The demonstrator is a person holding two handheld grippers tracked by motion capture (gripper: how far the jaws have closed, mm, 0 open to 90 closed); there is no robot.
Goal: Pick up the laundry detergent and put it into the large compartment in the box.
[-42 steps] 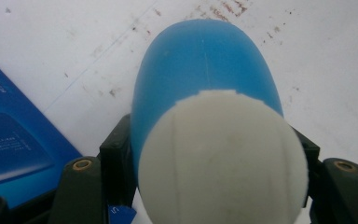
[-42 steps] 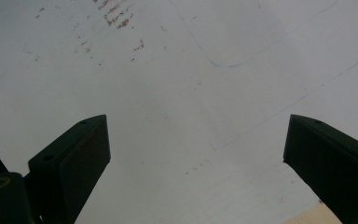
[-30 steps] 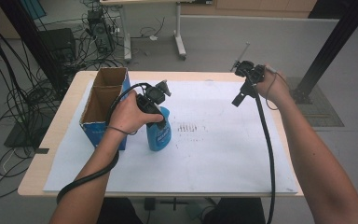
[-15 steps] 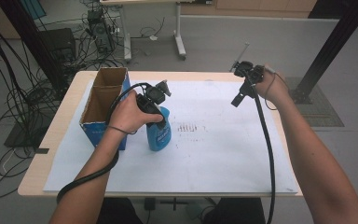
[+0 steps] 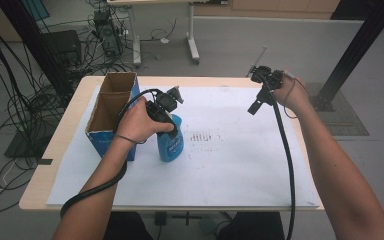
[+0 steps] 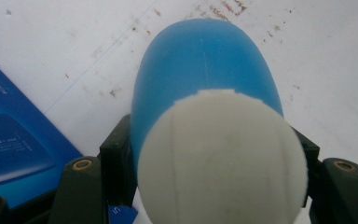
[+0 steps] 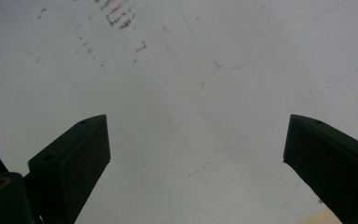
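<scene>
Left tongs clamped on blue bottle at its white cap, standing on counter just beside cardboard box. Right tongs wide apart, holding nothing, over paper.

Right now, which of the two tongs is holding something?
The left tongs are shut on the blue bottle beside the cardboard box. The right tongs are open above the white sheet, holding nothing.

Lab: cable tangles, computer tower.
</scene>
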